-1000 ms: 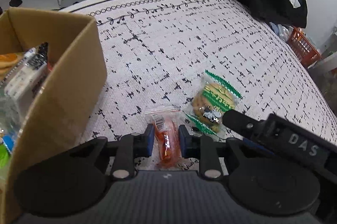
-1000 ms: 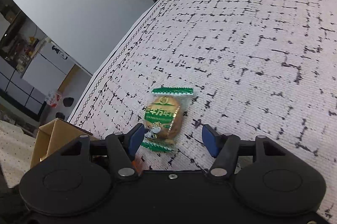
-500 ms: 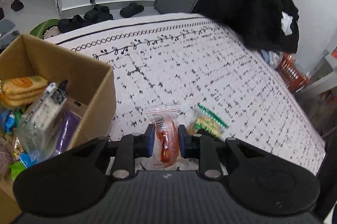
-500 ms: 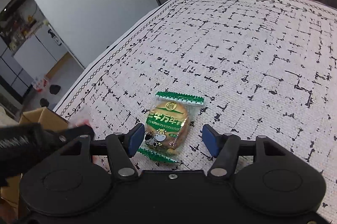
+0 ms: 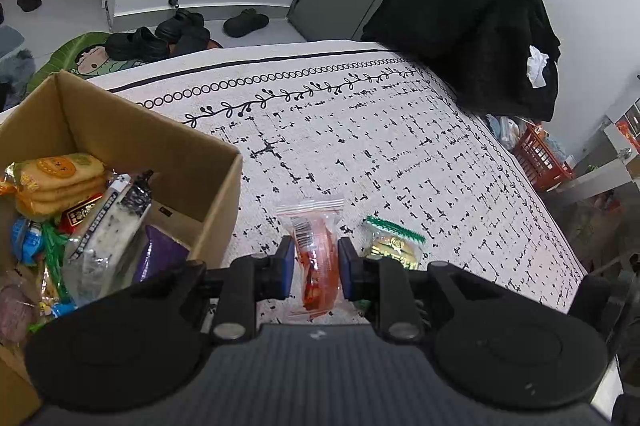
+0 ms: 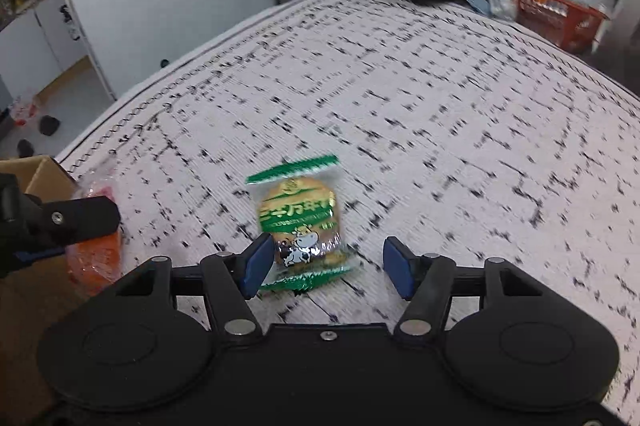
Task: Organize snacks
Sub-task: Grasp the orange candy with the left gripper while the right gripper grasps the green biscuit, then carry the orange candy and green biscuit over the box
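Note:
My left gripper (image 5: 315,264) is shut on an orange-red snack packet (image 5: 314,258) and holds it above the patterned cloth, just right of a cardboard box (image 5: 168,145) filled with several snacks. A green-and-yellow biscuit packet (image 6: 302,222) lies on the cloth; it also shows in the left wrist view (image 5: 394,246), right of the held packet. My right gripper (image 6: 326,266) is open, its fingers straddling the biscuit packet's near end without closing on it. The left gripper with its orange packet (image 6: 94,250) shows at the left of the right wrist view.
The white black-patterned cloth (image 5: 360,129) covers the surface. A black coat (image 5: 472,17) hangs at the far right edge. An orange basket (image 5: 540,157) stands beyond the right edge. Shoes (image 5: 160,37) lie on the floor past the far edge.
My left gripper has lifted the orange packet off the cloth and moved toward the box. My right gripper has edged closer around the biscuit packet, still open.

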Demonstrator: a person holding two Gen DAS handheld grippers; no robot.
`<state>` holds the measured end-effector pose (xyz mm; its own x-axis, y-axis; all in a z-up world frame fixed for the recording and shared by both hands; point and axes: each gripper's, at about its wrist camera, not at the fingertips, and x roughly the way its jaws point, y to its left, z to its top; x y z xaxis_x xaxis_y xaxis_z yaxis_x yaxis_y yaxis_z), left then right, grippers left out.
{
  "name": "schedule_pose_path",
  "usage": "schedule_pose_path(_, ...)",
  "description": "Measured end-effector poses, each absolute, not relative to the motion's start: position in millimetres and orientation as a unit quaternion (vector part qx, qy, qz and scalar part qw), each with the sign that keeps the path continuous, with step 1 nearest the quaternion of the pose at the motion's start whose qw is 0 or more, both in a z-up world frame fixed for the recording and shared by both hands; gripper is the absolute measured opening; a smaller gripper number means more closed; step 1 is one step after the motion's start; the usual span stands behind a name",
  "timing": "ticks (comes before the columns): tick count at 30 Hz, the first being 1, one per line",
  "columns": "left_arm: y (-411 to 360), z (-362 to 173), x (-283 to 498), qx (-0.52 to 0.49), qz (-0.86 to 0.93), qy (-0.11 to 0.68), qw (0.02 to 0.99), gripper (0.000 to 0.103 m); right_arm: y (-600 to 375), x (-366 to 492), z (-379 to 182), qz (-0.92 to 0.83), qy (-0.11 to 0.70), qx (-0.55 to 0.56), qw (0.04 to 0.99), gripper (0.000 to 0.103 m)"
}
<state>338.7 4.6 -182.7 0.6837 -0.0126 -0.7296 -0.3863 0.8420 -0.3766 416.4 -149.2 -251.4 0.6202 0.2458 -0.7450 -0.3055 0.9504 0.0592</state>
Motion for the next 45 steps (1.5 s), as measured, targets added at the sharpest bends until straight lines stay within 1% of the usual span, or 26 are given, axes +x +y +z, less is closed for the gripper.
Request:
schedule_pose_path(3, 4.6, -183.5, 337.4, -0.26, 0.101, 0.386, 0.879, 0.022, -150.4, 416.0, -251.4, 0.159, 0.407, -0.032, 0.899, 0.06)
schedule_pose_path(5, 4.5, -186.3, 338.2, -0.262, 0.096, 0.391, 0.877, 0.021, -145.9, 416.4, -252.1, 0.168, 0.404, -0.04, 0.898, 0.064)
schedule_pose_path(6, 4.5, -187.4, 337.7, -0.264, 0.094, 0.393, 0.876, 0.021, -142.1, 417.1, -252.9, 0.169, 0.405, -0.043, 0.898, 0.07)
schedule_pose_path(7, 4.1, -188.0, 337.9, -0.264, 0.094, 0.395, 0.875, 0.021, -140.0, 418.3, -255.2, 0.17, 0.405, -0.045, 0.897, 0.071)
schedule_pose_path(11, 3.4, -190.6, 340.8, -0.266, 0.094, 0.401, 0.872, 0.021, -133.7, 420.0, -260.3, 0.18, 0.394, -0.063, 0.899, 0.071)
schedule_pose_path(14, 3.1, -192.8, 343.4, -0.266, 0.096, 0.404, 0.87, 0.02, -132.8, 419.9, -261.3, 0.179, 0.388, -0.075, 0.901, 0.059)
schedule_pose_path(16, 2.5, -194.7, 345.6, -0.266, 0.096, 0.407, 0.869, 0.02, -132.0, 419.4, -258.9, 0.173, 0.388, -0.091, 0.9, 0.047)
schedule_pose_path(22, 0.2, -196.9, 346.7, -0.261, 0.1, 0.414, 0.866, 0.019, -143.1, 412.6, -250.1, 0.174, 0.399, -0.065, 0.898, 0.045)
schedule_pose_path(28, -2.9, -193.4, 338.9, -0.266, 0.092, 0.413, 0.866, 0.019, -156.1, 398.3, -230.0, 0.167, 0.377, -0.05, 0.91, 0.045)
schedule_pose_path(36, -11.7, -169.9, 323.8, -0.264, 0.075, 0.39, 0.879, 0.019, -158.6, 375.7, -193.6, 0.174, 0.345, -0.045, 0.921, 0.045)
schedule_pose_path(45, -7.2, -140.0, 297.8, -0.264, 0.066, 0.352, 0.895, 0.019, -162.0, 350.4, -152.7, 0.18, 0.332, -0.012, 0.926, 0.045)
